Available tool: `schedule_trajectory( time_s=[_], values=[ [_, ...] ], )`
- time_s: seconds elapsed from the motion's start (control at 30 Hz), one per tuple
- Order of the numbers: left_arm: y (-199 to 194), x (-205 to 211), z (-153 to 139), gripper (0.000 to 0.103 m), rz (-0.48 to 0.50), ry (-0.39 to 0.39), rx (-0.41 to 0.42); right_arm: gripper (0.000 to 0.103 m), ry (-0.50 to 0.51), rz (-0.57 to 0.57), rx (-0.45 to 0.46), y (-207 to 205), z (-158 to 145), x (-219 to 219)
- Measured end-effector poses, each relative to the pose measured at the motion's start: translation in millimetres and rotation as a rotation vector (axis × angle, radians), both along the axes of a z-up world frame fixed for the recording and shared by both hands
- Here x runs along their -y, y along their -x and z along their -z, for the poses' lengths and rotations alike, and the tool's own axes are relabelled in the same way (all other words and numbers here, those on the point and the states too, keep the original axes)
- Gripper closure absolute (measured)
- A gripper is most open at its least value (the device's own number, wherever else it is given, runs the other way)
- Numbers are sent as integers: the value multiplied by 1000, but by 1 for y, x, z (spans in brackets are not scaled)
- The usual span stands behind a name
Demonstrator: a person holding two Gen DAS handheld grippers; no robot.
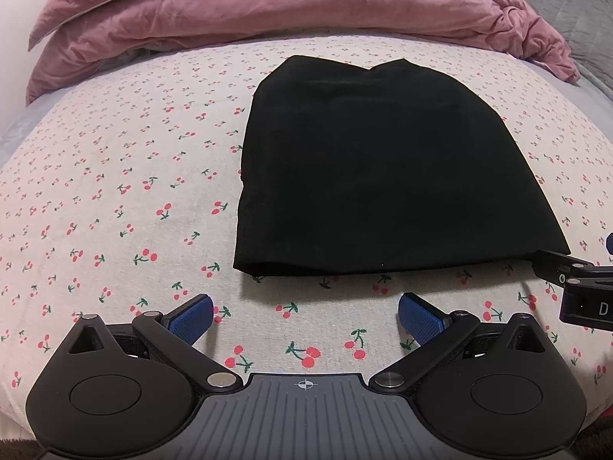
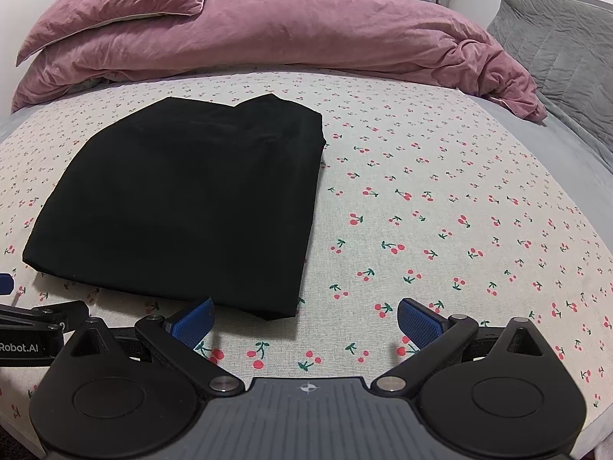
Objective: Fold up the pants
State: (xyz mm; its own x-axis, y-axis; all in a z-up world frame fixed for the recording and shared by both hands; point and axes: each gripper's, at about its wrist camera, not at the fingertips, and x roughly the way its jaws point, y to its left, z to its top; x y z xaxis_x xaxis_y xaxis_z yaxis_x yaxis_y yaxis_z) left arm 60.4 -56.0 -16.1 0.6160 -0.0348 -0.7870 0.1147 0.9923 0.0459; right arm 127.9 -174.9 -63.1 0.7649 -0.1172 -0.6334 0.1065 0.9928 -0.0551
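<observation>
Pants (image 1: 364,176) lie as a compact black rectangle on the cherry-print bed sheet (image 1: 115,191), so the folding looks done or one fold short; both your left gripper (image 1: 305,316) and right gripper (image 2: 304,320) hover just short of the near edge, fingers spread wide and empty. If you fold again, take the two near corners together. A pink duvet (image 2: 268,30) is heaped behind.

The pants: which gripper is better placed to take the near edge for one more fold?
Probably the right gripper: the pants have a near corner almost between its open fingers. The left gripper, also open, sits further back from the near hem.
</observation>
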Motion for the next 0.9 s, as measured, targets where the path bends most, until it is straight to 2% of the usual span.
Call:
schedule_trajectory(
  time_s=[0.9],
  values=[
    [2, 1, 0, 0, -1, -4, 4, 1, 5, -3, 2, 0, 1, 1]
  ],
)
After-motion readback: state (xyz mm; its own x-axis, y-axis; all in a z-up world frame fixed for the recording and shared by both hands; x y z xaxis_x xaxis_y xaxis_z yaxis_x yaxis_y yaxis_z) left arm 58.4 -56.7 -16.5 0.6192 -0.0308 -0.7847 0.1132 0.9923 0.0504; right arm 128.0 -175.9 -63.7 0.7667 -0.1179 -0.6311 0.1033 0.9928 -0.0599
